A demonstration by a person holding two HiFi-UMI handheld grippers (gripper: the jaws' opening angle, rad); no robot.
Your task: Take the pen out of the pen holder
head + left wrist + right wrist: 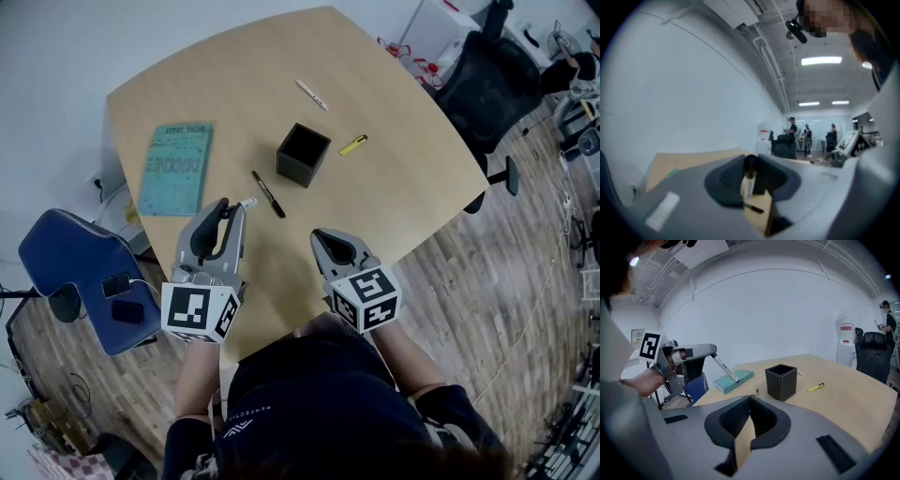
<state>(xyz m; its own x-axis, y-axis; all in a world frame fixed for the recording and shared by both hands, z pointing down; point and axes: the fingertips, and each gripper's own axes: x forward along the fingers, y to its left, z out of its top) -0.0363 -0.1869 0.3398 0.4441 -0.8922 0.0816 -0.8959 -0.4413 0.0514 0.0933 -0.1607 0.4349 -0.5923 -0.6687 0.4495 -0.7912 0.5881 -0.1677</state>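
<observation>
My left claw (pixel 233 207) pinches the white pen (pixel 723 366) by one end; it looks light, stiff and slick. My right claw (pixel 750 401) is closed and empty.

Wood-plank floor (pixel 525 281), blue chair (pixel 75 258), black office chair (pixel 487 75)

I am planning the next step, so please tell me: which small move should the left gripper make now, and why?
Probably lower the left gripper to the table beside the black pen and open its fingers: it holds a white pen, already clear of the pen holder.
</observation>
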